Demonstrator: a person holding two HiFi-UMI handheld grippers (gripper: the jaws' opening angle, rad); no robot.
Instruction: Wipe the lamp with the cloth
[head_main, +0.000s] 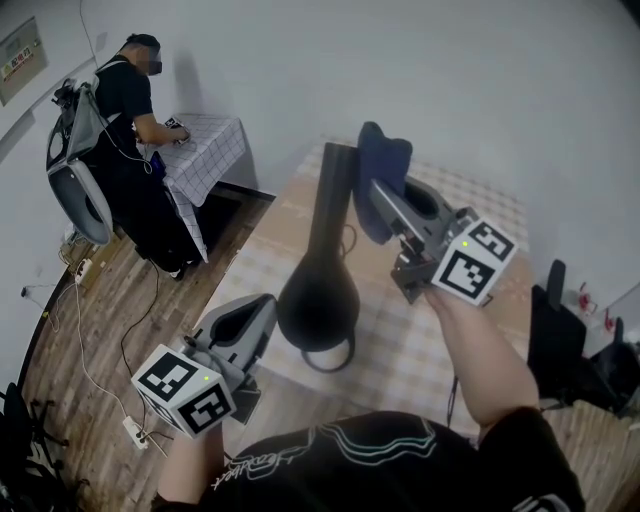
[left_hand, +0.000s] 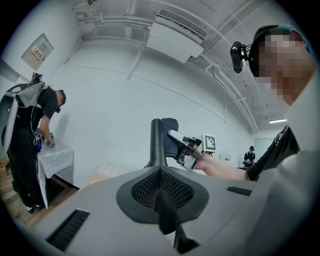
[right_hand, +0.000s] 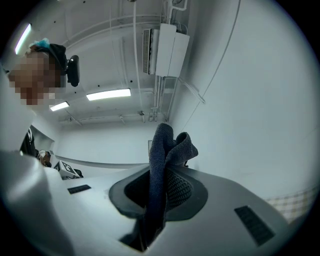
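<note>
From the head we look steeply down, close over the table (head_main: 400, 350). The left gripper view sits low and tilts up towards the far wall (left_hand: 125, 95); it shares the lamp (left_hand: 157, 142), the right gripper (left_hand: 173, 136) and the far-left person (left_hand: 30, 135) with the head view. The right gripper view faces the ceiling (right_hand: 100, 60), close on the cloth (right_hand: 160, 170)

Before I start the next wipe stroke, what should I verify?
1. Dark blue cloth clamped in right gripper: ok.
2. Cloth touching the neck of the tall black lamp: cannot tell; it sits beside the neck's top.
3. Lamp upright on the checked tablecloth: ok.
4. Left gripper bracing the lamp: not ok; jaws shut and empty, beside the round base.
5. Person in black at the far table clear of the stroke: ok.
</note>
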